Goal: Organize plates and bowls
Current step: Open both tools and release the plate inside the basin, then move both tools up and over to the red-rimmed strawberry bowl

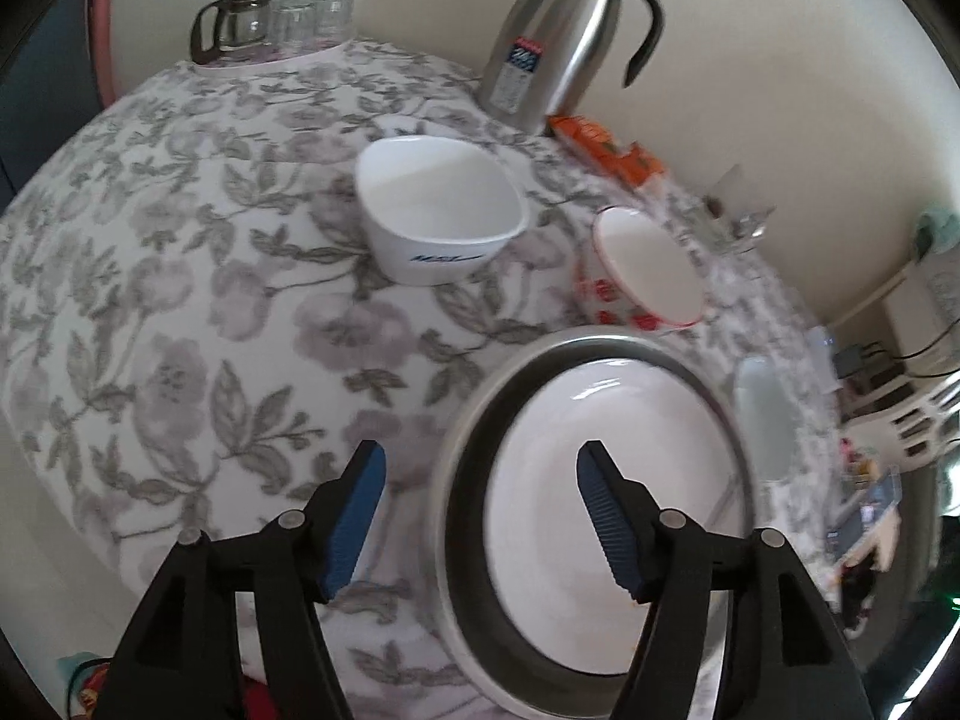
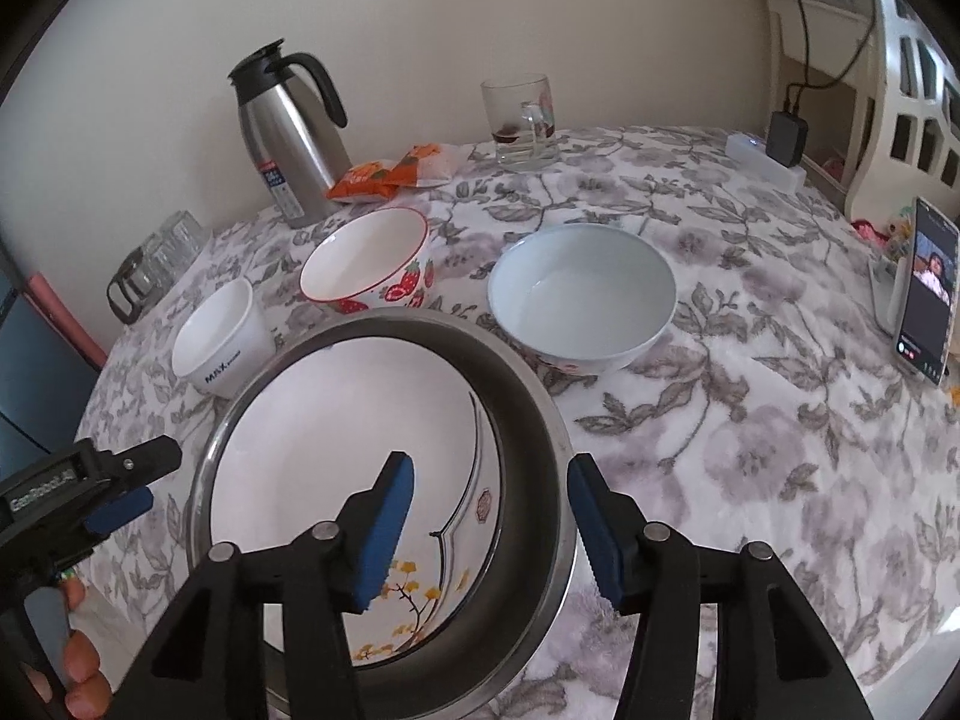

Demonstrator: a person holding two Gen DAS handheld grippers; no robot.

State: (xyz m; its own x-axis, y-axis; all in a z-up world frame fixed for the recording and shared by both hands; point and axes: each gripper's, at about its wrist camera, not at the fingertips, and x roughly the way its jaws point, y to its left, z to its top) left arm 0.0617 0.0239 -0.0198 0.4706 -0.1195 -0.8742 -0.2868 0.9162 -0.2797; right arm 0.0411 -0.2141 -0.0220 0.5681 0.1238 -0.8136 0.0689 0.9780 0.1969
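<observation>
A steel-rimmed dish holding a white plate painted with yellow blossoms sits at the near edge of the worktop, which is covered in a grey floral cloth. The right claw hangs wide open with the dish's right rim between its blue pads, touching nothing that can be made out. The left claw, also wide open, straddles the dish's left rim, one pad over the cloth and the other over the plate; in the right wrist view it appears at the dish's left side. Behind the dish stand three bowls apart from one another: a white tub-shaped bowl printed "MAX" to the left, a strawberry-patterned bowl in the middle, and a pale blue bowl to the right. Along the wall are a steel jug, orange snack packets, a glass mug and a cluster of upturned glasses. A phone stands propped at the far right
</observation>
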